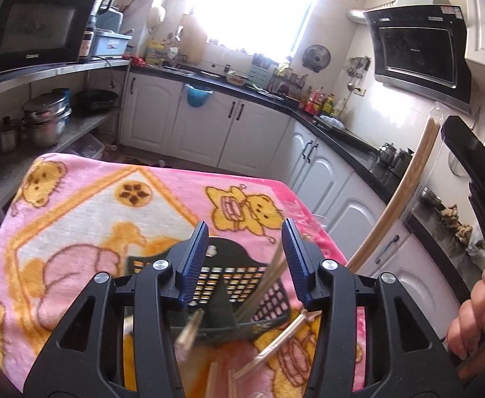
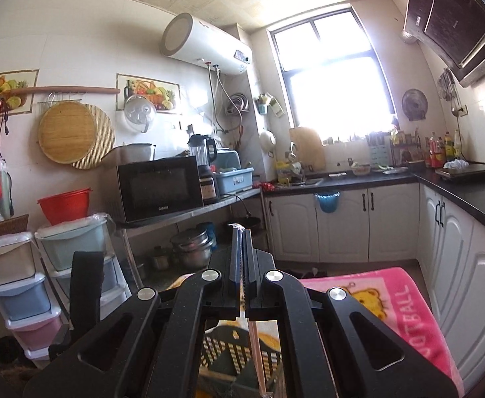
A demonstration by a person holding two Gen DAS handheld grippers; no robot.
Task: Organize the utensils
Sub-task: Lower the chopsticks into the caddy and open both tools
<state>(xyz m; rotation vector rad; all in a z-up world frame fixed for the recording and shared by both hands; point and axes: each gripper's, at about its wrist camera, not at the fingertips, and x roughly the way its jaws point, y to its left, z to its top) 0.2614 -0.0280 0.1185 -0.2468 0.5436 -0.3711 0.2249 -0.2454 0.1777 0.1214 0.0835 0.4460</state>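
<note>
On the pink bear-print blanket (image 1: 76, 205), the black perforated utensil basket (image 1: 242, 285) sits below your left gripper (image 1: 245, 258), its jaws spread wide and empty, while your right gripper (image 2: 241, 258) clamps the plastic-wrapped chopsticks (image 1: 405, 179) aloft.

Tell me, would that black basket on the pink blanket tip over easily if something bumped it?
Probably. The black basket looks like thin, perforated plastic, so likely light. Long chopsticks lean out above its rim, raising the weight. The pink blanket beneath looks soft, so its footing may be unsteady.
</note>
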